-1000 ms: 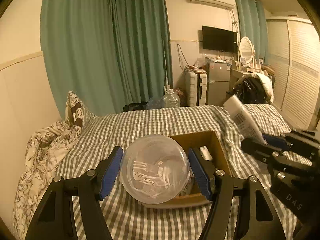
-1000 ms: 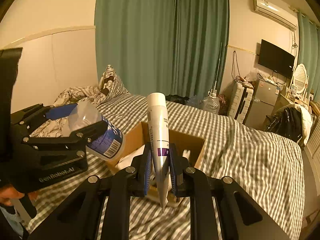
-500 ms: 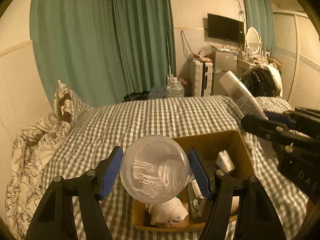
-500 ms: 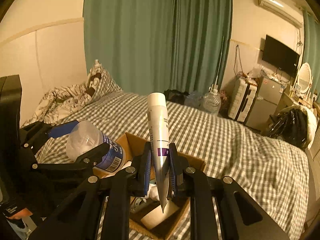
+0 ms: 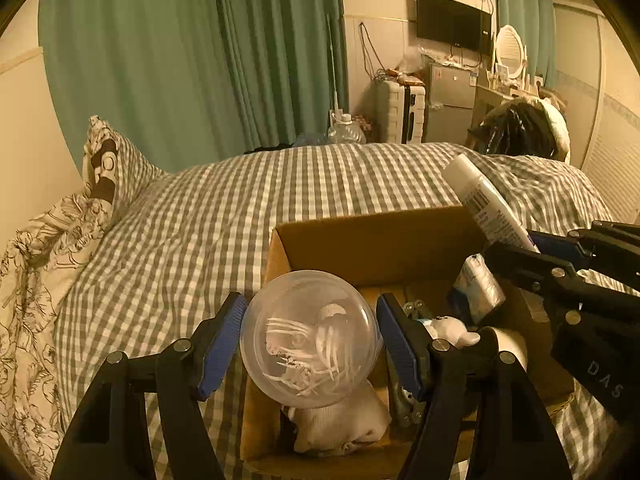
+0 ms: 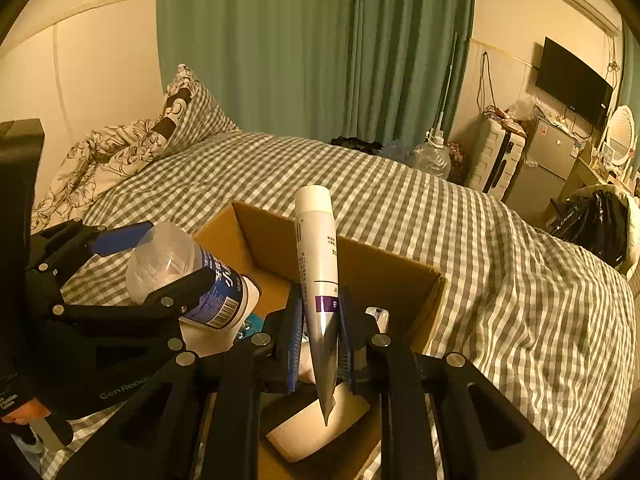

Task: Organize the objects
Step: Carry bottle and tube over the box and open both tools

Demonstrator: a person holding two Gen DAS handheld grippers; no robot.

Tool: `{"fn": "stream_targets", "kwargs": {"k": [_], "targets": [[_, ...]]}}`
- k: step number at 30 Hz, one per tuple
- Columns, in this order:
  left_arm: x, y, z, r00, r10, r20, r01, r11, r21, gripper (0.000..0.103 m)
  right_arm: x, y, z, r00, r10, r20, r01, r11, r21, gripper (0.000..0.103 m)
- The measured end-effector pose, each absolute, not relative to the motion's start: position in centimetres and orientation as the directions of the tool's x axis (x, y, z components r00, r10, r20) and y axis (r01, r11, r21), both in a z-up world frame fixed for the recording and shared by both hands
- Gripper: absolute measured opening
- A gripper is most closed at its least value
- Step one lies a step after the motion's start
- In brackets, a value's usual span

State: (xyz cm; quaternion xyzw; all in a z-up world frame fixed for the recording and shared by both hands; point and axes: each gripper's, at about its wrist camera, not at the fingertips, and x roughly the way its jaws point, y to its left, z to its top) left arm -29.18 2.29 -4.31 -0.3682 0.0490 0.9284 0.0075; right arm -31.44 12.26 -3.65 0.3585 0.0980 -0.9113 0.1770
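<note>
My left gripper (image 5: 310, 336) is shut on a clear plastic jar of cotton swabs (image 5: 310, 340), held over the near left part of an open cardboard box (image 5: 360, 240) on the checked bed. The jar also shows from the side in the right wrist view (image 6: 188, 276), blue label outward. My right gripper (image 6: 320, 336) is shut on a white and purple squeeze tube (image 6: 318, 264), cap up, above the box (image 6: 384, 268). The tube shows in the left wrist view (image 5: 486, 204) at the box's right side. The box holds a white cloth (image 5: 340, 424), a small wrapped pack (image 5: 478, 284) and other small items.
A grey-and-white checked bedspread (image 5: 240, 208) covers the bed. Pillows and a floral quilt (image 5: 52, 240) lie at the left. Green curtains (image 5: 200, 60), a water jug (image 5: 344, 132), a white suitcase (image 5: 400, 112), a small fridge (image 5: 450, 104) and a wall television (image 5: 452, 20) stand beyond the bed.
Both grippers have moved forward and down toward the box, which now looks larger and closer with its contents showing. Each keeps hold of its object.
</note>
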Motion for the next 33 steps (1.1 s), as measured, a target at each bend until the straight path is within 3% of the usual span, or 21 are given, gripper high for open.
{"fn": "stream_targets", "kwargs": {"k": [10, 14, 18, 20, 33], "targets": [[-29.0, 2.2, -3.9, -0.731, -0.021, -0.682, -0.060, -0.994, 0.095, 0.071, -30.8, 12.3, -3.2, -0.691, -0.251, -0.678, 0.383, -0.922, -0.050, 0.018], [-28.3, 2.3, -2.9, -0.740, -0.041, -0.671, -0.047, -0.993, 0.112, 0.079, -30.2, 13.0, -2.2, -0.721, -0.219, -0.657, 0.336, -0.940, -0.054, 0.050], [-27.1, 2.0, -1.2, -0.755, -0.051, -0.654, -0.036, -0.992, 0.118, 0.081, -29.0, 13.9, -0.2, -0.746, -0.201, -0.634, 0.295, -0.955, -0.044, 0.055], [-26.2, 1.8, 0.0, -0.771, -0.055, -0.635, -0.026, -0.993, 0.118, 0.088, -27.8, 14.3, 1.1, -0.768, -0.191, -0.611, 0.278, -0.959, -0.049, 0.064], [-17.6, 1.0, 10.0, -0.891, -0.037, -0.453, 0.017, -0.999, 0.048, 0.103, -18.5, 16.3, 10.3, -0.879, -0.147, -0.454, 0.181, -0.983, -0.031, 0.089]]}}
